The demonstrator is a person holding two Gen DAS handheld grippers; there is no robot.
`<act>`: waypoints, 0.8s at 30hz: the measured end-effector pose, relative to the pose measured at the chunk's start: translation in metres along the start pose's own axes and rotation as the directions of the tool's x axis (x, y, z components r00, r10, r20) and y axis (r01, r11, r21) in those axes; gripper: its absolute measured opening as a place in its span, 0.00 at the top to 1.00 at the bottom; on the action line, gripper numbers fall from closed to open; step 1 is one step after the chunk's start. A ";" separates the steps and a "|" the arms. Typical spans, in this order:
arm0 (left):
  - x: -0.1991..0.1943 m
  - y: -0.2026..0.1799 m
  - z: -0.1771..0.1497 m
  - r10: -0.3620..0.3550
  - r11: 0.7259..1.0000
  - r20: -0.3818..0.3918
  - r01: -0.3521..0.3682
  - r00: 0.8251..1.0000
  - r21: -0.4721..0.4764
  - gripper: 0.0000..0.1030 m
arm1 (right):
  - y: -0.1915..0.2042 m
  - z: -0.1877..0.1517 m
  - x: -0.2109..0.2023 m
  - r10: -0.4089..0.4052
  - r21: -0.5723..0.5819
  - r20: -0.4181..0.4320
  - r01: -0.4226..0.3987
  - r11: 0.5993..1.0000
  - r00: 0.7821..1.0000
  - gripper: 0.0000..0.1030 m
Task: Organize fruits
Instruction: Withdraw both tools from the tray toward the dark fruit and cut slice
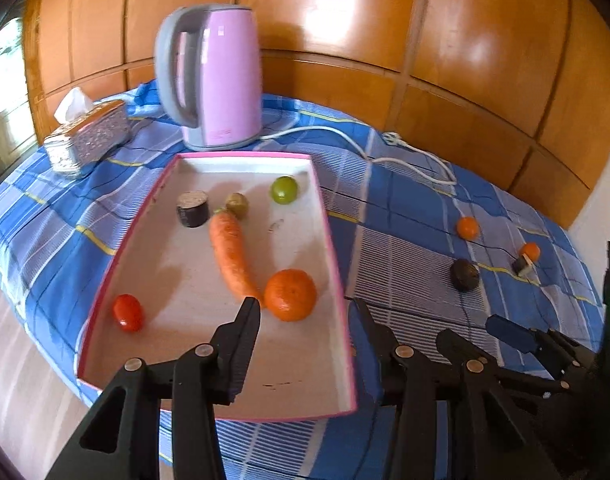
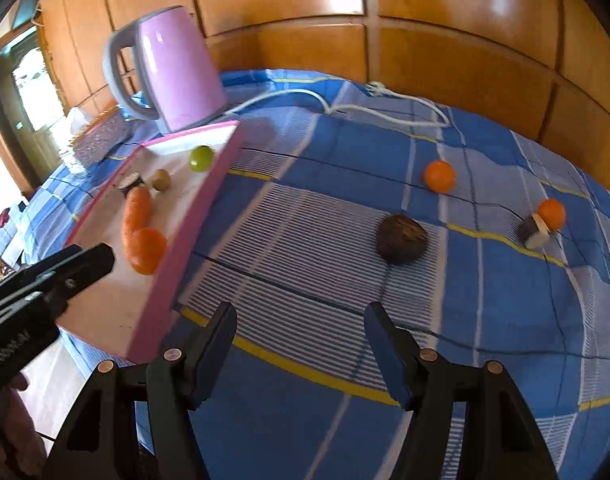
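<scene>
Left wrist view:
- Blue checked tablecloth (image 1: 405,208) over a table, glossy wooden panelled wall (image 1: 465,40) behind; pale floor at the near left.
- Pink-rimmed shallow white tray (image 1: 337,264) at centre, holding a long orange carrot (image 1: 230,256), a large orange mandarin (image 1: 290,295) touching the carrot's near end, a red cherry tomato (image 1: 127,313), a green round fruit (image 1: 284,189), an olive-brown small fruit (image 1: 237,204) and a dark cut cylinder piece (image 1: 192,209).
- Pink electric kettle (image 1: 221,80) beyond the tray; silver tissue box (image 1: 89,138) far left; white power cord (image 1: 409,152) trailing right.
- Left black gripper (image 1: 303,310) released, jaws wide, empty, over the tray's near right rim.
- Open cloth right of the tray; right gripper's fingers cut off at the near right edge.

Right wrist view:
- Right black gripper (image 2: 301,316) released, empty, above bare striped cloth.
- On the cloth beyond: dark brown round fruit (image 2: 401,240), small orange mandarin (image 2: 439,176), second small orange mandarin (image 2: 551,213) touching a dark cut piece with pale face (image 2: 536,233).
- Tray partly seen at left, its near end hidden by the left gripper; tomato out of sight.
- Blurred window at far left.
</scene>
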State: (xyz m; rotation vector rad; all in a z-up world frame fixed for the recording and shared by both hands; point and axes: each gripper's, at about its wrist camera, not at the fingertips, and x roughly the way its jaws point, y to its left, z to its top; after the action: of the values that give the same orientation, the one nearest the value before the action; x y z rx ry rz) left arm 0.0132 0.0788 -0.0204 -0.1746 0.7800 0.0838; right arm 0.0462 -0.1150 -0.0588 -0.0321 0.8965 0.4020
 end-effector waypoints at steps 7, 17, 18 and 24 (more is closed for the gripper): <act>0.001 -0.014 -0.006 -0.040 0.999 -0.016 0.040 0.999 0.029 0.55 | -0.025 -0.010 -0.002 -0.044 0.042 -0.012 0.044 0.998 0.999 0.35; 0.002 -0.025 -0.009 -0.082 0.995 -0.023 0.083 0.996 0.063 0.48 | -0.076 -0.023 -0.004 -0.178 0.112 -0.023 0.180 0.977 0.984 0.35; 0.003 -0.026 -0.010 -0.084 0.994 -0.024 0.085 0.996 0.066 0.46 | -0.082 -0.026 -0.003 -0.190 0.124 -0.032 0.192 0.974 0.981 0.35; 0.004 -0.029 -0.010 -0.093 0.993 -0.029 0.095 0.995 0.073 0.44 | -0.091 -0.035 -0.002 -0.210 0.130 -0.032 0.212 0.969 0.977 0.34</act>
State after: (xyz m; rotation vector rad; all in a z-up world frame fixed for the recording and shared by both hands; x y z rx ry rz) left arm 0.0128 0.0485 -0.0263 -0.1419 0.7980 -0.0363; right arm 0.0505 -0.2068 -0.0921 -0.0085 0.9255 0.1434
